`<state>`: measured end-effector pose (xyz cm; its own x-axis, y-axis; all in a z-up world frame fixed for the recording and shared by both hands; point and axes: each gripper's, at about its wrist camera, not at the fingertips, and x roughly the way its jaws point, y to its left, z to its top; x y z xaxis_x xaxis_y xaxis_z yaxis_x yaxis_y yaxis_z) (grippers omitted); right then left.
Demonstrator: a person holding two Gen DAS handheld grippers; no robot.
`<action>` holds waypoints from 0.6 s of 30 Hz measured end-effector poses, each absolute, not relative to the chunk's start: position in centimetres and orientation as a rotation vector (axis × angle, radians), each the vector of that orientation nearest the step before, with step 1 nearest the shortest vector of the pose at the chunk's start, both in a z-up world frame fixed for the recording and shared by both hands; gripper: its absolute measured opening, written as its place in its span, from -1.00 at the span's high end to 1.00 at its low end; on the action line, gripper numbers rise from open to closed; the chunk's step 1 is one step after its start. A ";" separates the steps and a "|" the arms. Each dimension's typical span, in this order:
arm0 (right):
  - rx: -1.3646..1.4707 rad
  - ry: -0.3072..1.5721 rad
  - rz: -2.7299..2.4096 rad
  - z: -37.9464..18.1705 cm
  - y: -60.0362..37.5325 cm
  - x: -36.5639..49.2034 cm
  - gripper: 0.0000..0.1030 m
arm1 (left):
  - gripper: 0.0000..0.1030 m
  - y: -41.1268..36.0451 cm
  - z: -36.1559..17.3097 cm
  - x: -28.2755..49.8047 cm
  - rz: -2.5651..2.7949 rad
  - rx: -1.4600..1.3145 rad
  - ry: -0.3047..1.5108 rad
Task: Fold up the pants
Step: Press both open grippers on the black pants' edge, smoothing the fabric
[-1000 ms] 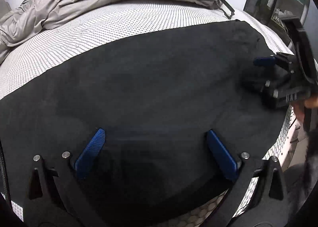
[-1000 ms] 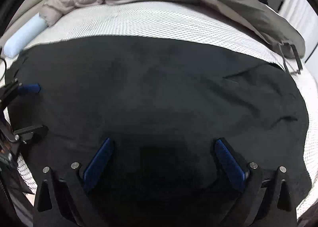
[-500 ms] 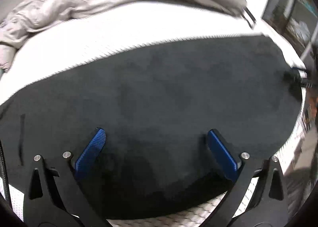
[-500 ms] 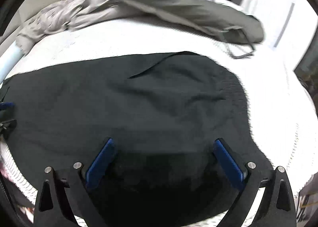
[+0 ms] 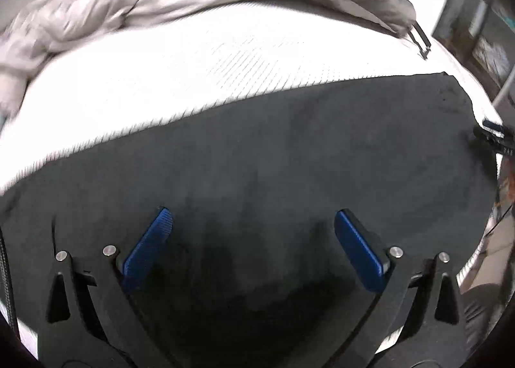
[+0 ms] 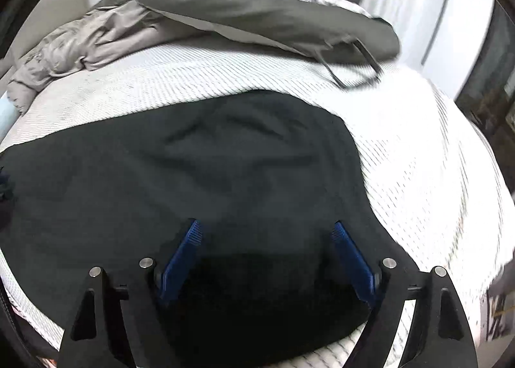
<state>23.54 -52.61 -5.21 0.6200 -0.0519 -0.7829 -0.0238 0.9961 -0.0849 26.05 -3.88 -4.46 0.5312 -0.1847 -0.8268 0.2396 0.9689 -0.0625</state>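
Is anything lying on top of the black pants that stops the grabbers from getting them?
Nothing visible does. The black pants lie bare on the bed under both open grippers, left and right, whose jaws have just been closing. The grey clothes sit farther back.

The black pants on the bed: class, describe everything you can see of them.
The black pants are dark, matte, soft-looking fabric, spread flat across the white ribbed bedcover with a few shallow creases. Their far edge runs straight; one end is rounded. No folded-over layer can be made out. Nothing grips them, and the grey bedding behind lies apart.
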 end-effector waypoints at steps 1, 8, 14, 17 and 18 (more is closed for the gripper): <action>-0.103 0.915 -0.020 -5.6 -52.1 24.4 -0.56 | -0.96 -4.2 -4.6 26.8 -0.245 0.083 0.972; -0.083 0.955 -0.159 -7.5 -55.2 27.0 -0.33 | -0.93 -2.2 -7.0 27.8 -0.231 0.119 1.018; -0.029 0.902 -0.145 -5.5 -55.0 26.5 -0.20 | -0.81 -0.5 -6.6 27.8 -0.199 0.062 1.017; -0.080 0.873 -0.043 -4.2 -51.2 26.9 -0.20 | -0.79 -0.9 -5.8 28.8 -0.224 0.001 0.992; -0.094 0.875 -0.014 -4.2 -50.1 27.0 -0.20 | -0.79 -1.4 -5.7 29.4 -0.229 -0.011 0.990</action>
